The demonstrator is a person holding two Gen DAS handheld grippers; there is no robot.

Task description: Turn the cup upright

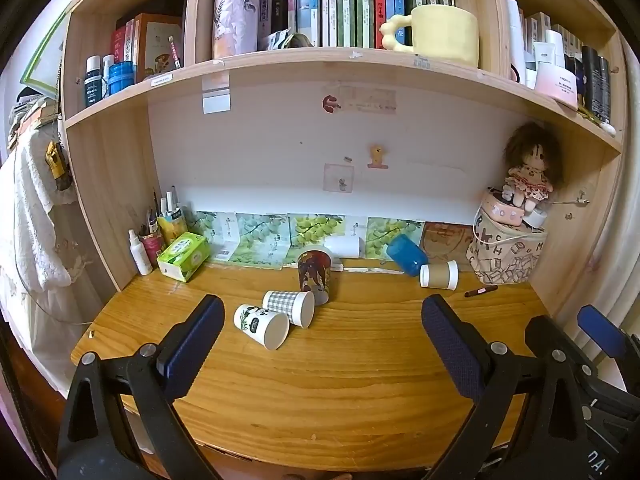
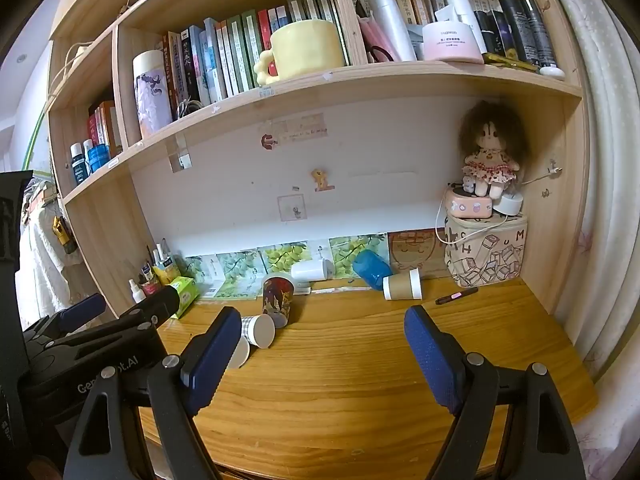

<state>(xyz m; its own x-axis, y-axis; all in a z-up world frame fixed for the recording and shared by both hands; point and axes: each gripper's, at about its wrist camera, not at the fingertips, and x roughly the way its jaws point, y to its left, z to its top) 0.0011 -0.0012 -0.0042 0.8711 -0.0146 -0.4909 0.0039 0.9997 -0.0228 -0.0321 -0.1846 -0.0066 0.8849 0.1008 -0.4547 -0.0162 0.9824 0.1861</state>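
Several paper cups lie tipped on the wooden desk [image 1: 340,380]. In the left wrist view a panda cup [image 1: 261,325], a checked cup [image 1: 290,307] and a dark patterned cup [image 1: 315,276] lie together at centre. A white cup [image 1: 343,246], a blue cup [image 1: 406,255] and a brown cup [image 1: 439,275] lie near the back. My left gripper [image 1: 322,320] is open and empty, held above the desk's front. My right gripper [image 2: 320,328] is open and empty too. The checked cup [image 2: 260,330] and brown cup [image 2: 402,285] also show in the right wrist view.
A green tissue box [image 1: 184,255] and a pen holder [image 1: 152,240] stand back left. A printed bag [image 1: 506,254] with a doll [image 1: 528,168] on it stands back right. A pen [image 1: 480,291] lies beside it. Shelves with books and a yellow mug [image 1: 440,34] hang overhead.
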